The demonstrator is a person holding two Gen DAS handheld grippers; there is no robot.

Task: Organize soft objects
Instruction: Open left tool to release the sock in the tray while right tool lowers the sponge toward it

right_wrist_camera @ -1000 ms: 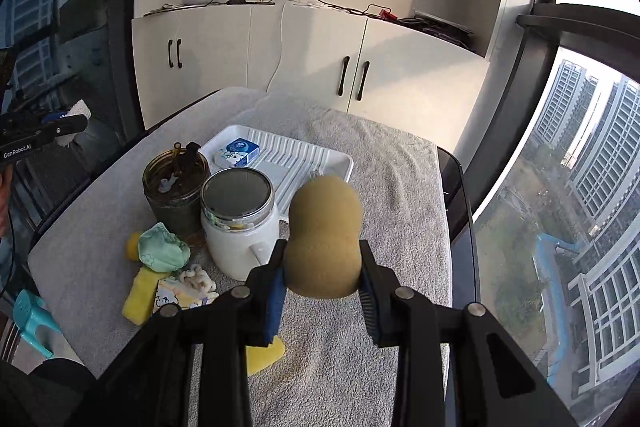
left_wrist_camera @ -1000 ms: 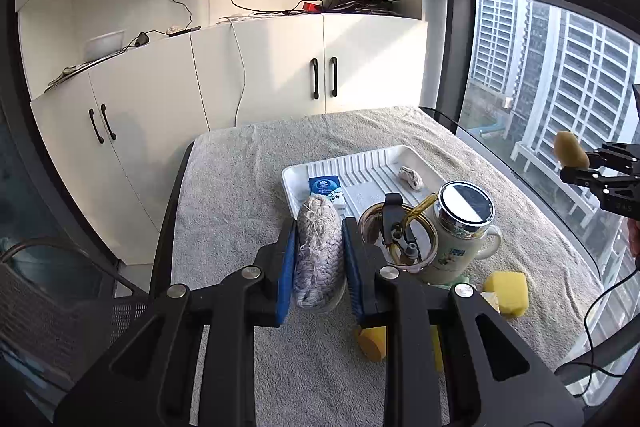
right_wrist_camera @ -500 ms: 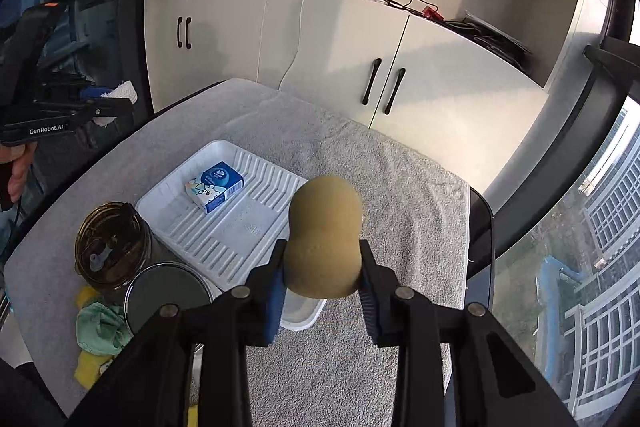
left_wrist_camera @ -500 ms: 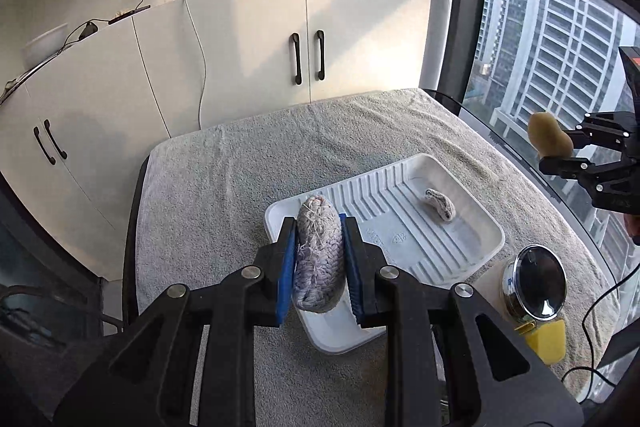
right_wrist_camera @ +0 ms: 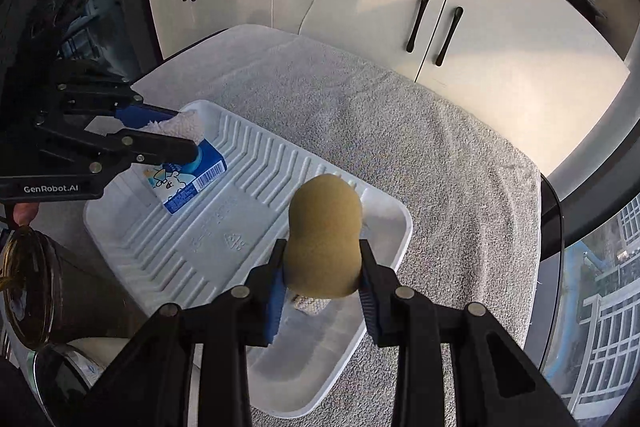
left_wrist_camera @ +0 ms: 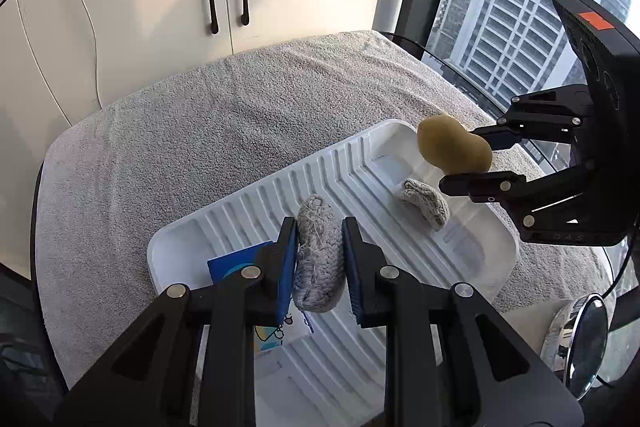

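Both claws hang over the white ribbed tray (left_wrist_camera: 360, 163) that sits on the towel-covered table (left_wrist_camera: 200, 131), each carrying one soft piece. The left claw (left_wrist_camera: 319, 247) is pinching a grey knitted roll (left_wrist_camera: 320, 259), held just above the tray's near end, over a blue-and-white carton (right_wrist_camera: 188, 183) lying there. The right claw (right_wrist_camera: 322, 267) is pinching a tan gourd-shaped sponge (right_wrist_camera: 324, 235) above the tray's other end. One small grey knitted piece (left_wrist_camera: 424, 201) already lies in the tray, below the sponge, so the sorting looks partly done. Neither carried piece has been set down yet; lowering and releasing both seems to be the step in hand. A dark glass jar (right_wrist_camera: 32, 287) stands beside the tray; whether more soft things wait nearby cannot be told here.
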